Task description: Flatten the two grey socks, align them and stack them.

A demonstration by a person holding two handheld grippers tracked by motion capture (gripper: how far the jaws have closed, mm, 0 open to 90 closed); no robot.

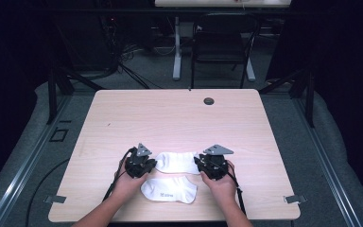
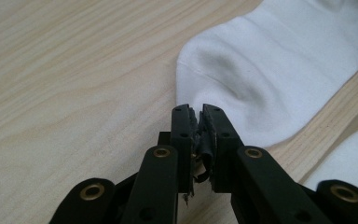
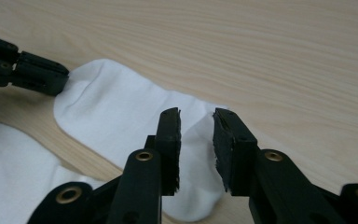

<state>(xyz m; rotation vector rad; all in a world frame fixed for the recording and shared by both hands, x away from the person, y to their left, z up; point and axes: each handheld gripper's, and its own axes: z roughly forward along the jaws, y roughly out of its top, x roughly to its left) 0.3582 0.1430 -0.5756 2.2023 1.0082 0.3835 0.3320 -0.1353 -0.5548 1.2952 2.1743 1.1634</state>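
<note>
Both black two-jaw grippers sit at opposite ends of the farther white cotton ankle sock [image 1: 178, 161] on the pale wooden table [image 1: 179, 113]. Left gripper [image 2: 199, 112] has its jaws clenched on that sock's edge. Right gripper [image 3: 196, 116] stands released, its jaws parted over the sock's other end. A second white sock [image 1: 169, 189] lies just nearer the person, between the hands.

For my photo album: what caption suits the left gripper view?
Left gripper pinching the edge of a white sock on a wooden table.
</note>
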